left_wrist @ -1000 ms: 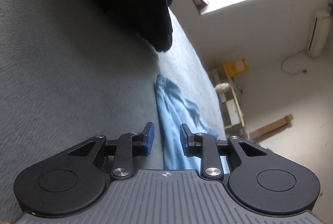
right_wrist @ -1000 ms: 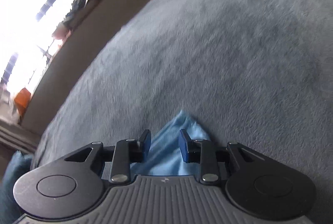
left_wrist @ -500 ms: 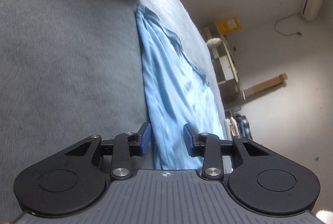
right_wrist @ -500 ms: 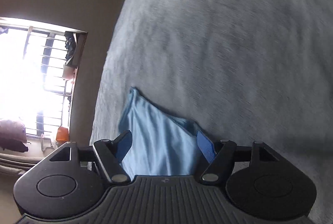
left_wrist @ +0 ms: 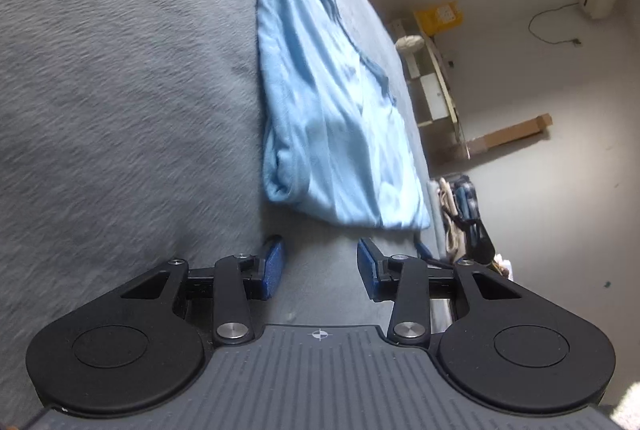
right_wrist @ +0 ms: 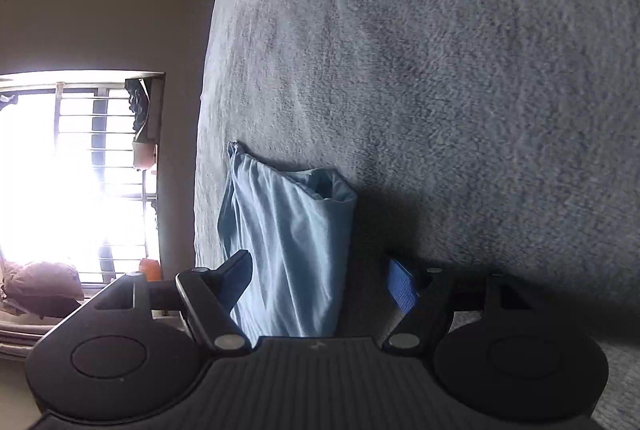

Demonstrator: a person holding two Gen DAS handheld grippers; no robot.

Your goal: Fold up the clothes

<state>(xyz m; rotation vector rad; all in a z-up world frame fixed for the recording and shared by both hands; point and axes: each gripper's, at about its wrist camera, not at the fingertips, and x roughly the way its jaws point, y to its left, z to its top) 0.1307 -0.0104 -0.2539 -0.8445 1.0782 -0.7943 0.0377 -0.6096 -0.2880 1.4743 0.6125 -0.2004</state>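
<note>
Lying on the grey bed cover (left_wrist: 120,90), the light blue garment (left_wrist: 328,102) sits as a long narrow strip, already doubled lengthwise by the look of it, close to the mattress edge on the wall side.

Left gripper (left_wrist: 319,267): jaws apart and just been opening, nothing between them but bare cover. Nearest end of the strip lies just beyond the fingertips, not touching.

Right gripper (right_wrist: 320,282): jaws wide apart. Garment (right_wrist: 288,250) runs up between them but hugs the left finger; neither pad presses on it. Loose, not held.

Risks, as judged from here:
- Far end in the right wrist view shows an open pocket of fabric, layers gaping. A pinch there could catch only the top layer, and the fold would peel apart on lifting.
- Cloth sits off-centre in the right jaws. Closing as they stand may nip only an edge; thin fabric could slip out.
- Left gripper has to advance to reach the rounded end. Pushing in low could shove the strip and bunch it.
- Cover is plush. Pads dipping too deep may grab the pile along with the garment and drag it.
- Strip lies near the bed edge; a sideways tug could send part of it over, toward the clutter by the wall (left_wrist: 460,206).
- Uneven lifting between the two ends would skew the next fold.
</note>
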